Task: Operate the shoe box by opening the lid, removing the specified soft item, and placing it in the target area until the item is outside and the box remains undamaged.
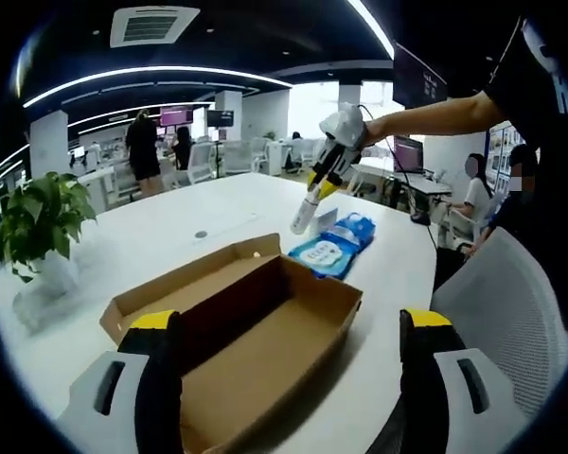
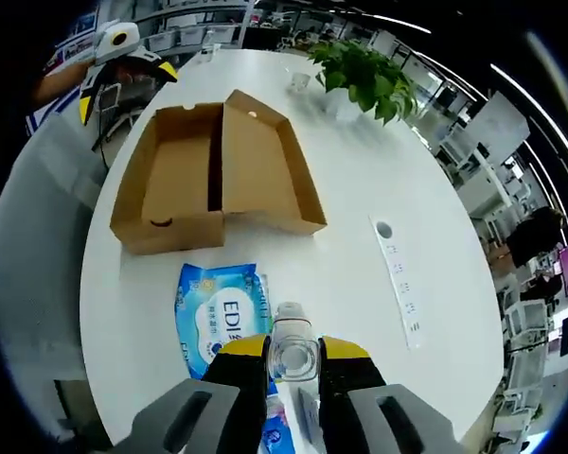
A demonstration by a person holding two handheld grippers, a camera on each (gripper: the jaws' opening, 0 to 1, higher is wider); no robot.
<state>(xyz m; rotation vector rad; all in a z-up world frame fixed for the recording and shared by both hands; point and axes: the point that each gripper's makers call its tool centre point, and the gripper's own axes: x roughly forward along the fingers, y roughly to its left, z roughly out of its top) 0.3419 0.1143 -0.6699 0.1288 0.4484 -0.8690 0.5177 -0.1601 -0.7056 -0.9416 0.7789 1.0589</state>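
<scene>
Nearest the right gripper view, the right claw (image 2: 293,364) had its yellow-tipped jaws pressed onto a small clear plastic bottle with a white cap (image 2: 293,345), held above the white round surface (image 2: 360,199). In the left gripper view we saw that same claw (image 1: 312,194) raised over the far side, the bottle (image 1: 304,216) pointing down from it. The left claw (image 1: 289,326) stood spread with nothing between its jaws, reaching over the near end of the open brown cardboard shoe box (image 1: 256,331).

The box (image 2: 213,175) lay with its lid folded back flat beside the tray, and we could see nothing inside it. The soft item, a blue flat plastic pack of wet wipes (image 2: 218,317), rested on the surface just beside the box, already outside it; in the left gripper view the pack (image 1: 333,246) lay just past the box's far right corner.

We judged the pack light, limp and slick, so a pinch on its sealed edge would have held best. The thin cardboard would crease easily under hard pressure. A green potted plant (image 2: 360,71) stood well apart.
</scene>
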